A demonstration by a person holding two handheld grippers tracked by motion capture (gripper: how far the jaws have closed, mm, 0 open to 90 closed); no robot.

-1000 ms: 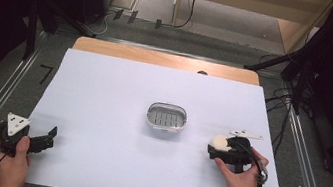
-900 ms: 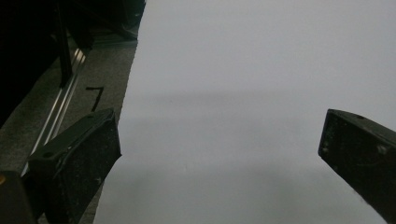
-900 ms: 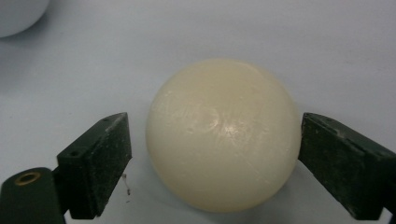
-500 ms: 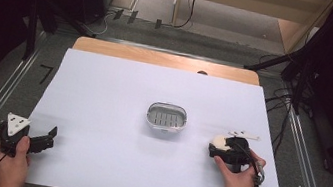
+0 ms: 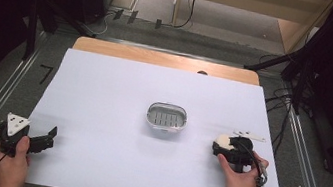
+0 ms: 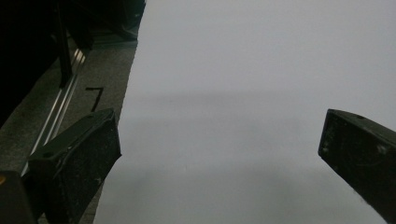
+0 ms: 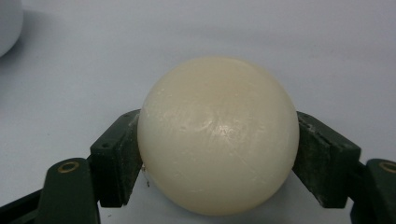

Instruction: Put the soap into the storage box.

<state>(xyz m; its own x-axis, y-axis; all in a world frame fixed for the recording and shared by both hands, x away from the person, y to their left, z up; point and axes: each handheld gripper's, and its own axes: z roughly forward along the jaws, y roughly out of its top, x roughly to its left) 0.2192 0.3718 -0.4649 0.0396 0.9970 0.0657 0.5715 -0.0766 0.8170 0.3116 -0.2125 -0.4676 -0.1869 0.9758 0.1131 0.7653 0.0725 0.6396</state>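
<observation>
Grip: right gripper jaws just closed onto cream ball, seen close | left gripper jaws apart | high view: one dish, one ball

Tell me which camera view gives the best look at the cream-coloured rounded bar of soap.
The right gripper view: the cream-coloured rounded bar of soap sits close up, clamped between the right tool's two black jaws, which have just been closing. The high view shows it as a small pale patch ahead of the right hand. The left gripper view faces bare white tabletop.
</observation>
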